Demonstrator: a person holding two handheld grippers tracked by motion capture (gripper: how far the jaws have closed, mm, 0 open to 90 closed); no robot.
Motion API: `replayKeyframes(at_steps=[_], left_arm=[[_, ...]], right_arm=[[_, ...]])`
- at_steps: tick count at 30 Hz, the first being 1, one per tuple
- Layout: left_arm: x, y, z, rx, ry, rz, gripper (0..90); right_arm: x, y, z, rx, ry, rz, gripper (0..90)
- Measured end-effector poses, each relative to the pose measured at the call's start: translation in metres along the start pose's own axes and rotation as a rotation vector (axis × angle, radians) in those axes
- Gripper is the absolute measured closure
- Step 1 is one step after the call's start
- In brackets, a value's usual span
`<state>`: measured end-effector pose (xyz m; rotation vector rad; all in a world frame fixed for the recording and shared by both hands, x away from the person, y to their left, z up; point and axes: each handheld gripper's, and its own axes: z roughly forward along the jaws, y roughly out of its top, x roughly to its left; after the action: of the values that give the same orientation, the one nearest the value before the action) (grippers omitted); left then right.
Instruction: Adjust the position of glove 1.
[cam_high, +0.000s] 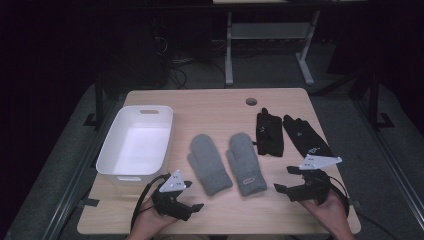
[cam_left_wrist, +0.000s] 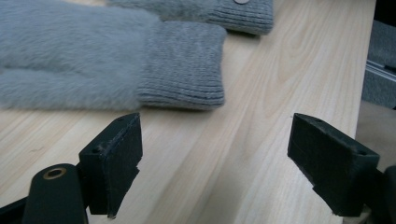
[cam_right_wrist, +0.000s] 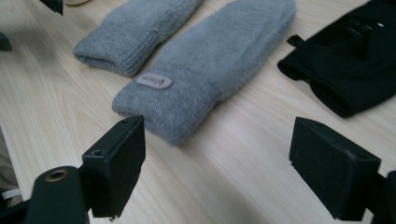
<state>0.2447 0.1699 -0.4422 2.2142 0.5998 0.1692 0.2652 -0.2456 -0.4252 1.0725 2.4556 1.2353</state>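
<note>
Wooden table (cam_high: 220, 107), light grain, carries everything, with a round cable hole (cam_high: 251, 101) near its far edge. Largest item on it is the white plastic bin (cam_high: 116, 150), set at the table's left side, handle slot at its far wall, nothing visible inside. Next, two grey mittens lie flat side by side at the table's middle, cuffs toward the person: the left mitten (cam_high: 209, 164) just right of the bin, and the right mitten (cam_high: 244, 162) beside it, a small oval label on its cuff. The two mittens lie close, whether touching I cannot tell. To the right, a pair of black gloves: one glove (cam_high: 269, 133) looks folded or bunched, the other glove (cam_high: 306, 136) lies flat and angled, fingers toward the far edge. Left gripper (cam_high: 194, 196), held in the person's left hand (cam_high: 147, 222), sits low at the near edge, jaws spread wide with only bare wood between them; in the left gripper view the left mitten's ribbed cuff (cam_left_wrist: 183, 65) lies just ahead of the jaws, apart from them. Right gripper (cam_high: 284, 178), in the right hand (cam_high: 331, 212), likewise stands wide and holds nothing; the labelled cuff (cam_right_wrist: 163, 100) lies just ahead of its jaws, near one of them.
</note>
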Motion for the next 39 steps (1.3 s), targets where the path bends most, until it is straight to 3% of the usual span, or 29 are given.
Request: replayKeyframes(at_steps=[7,14,25,33,36,39], left_arm=[[-0.005,0.005,0.008,0.003,-0.009,0.036,17.6],[-0.006,0.007,0.012,-0.005,-0.017,0.042,17.6],[-0.006,0.008,0.009,-0.012,-0.015,0.048,17.5],[-0.006,0.007,0.009,-0.01,-0.015,0.051,17.4],[-0.006,0.007,0.008,-0.005,-0.016,0.056,17.4],[-0.006,0.006,0.007,-0.008,-0.014,0.053,17.4]], right_arm=[[-0.002,0.023,0.016,0.04,0.025,-0.027,18.2],[-0.003,0.047,0.037,0.089,0.067,-0.044,19.4],[0.0,0.083,0.08,0.195,0.089,-0.118,22.7],[-0.006,0.091,0.118,0.314,0.112,-0.13,32.1],[-0.008,0.088,0.13,0.367,0.099,-0.126,40.5],[-0.007,0.086,0.135,0.381,0.083,-0.139,50.5]])
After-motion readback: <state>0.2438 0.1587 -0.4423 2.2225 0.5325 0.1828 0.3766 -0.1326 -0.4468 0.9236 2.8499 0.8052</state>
